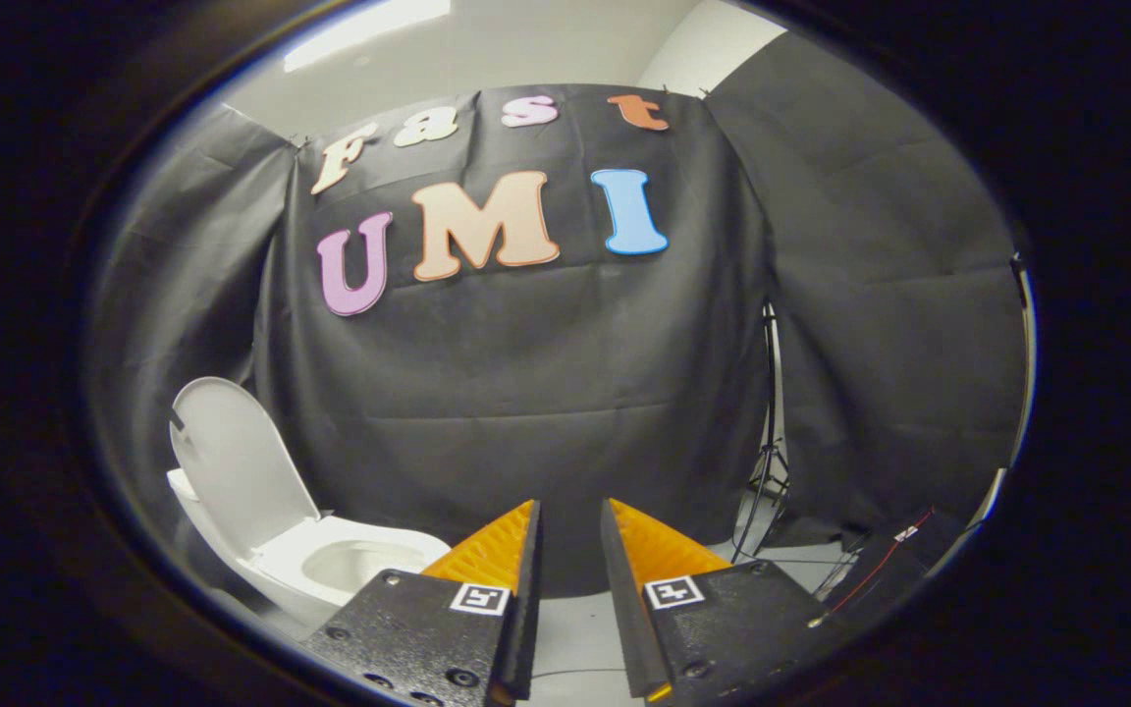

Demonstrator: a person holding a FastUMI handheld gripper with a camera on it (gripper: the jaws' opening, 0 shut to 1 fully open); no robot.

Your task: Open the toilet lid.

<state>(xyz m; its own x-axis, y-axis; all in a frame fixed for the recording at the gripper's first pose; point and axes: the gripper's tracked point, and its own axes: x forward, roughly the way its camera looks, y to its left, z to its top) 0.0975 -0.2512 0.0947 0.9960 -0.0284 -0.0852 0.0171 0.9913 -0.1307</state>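
Observation:
A white toilet (330, 565) stands on the floor to the left of my fingers, against the black cloth wall. Its lid (237, 471) stands raised, leaning back, and the bowl lies open below it. My gripper (570, 516) is held up and to the right of the toilet, well apart from it, pointing at the cloth wall. The two fingers stand a narrow gap apart with nothing between them.
A thin black tripod stand (770, 442) rises in the gap between two cloth panels to the right of the fingers. A red cable (870, 574) runs along the gripper body at lower right. Pale floor (575, 628) shows below the fingers.

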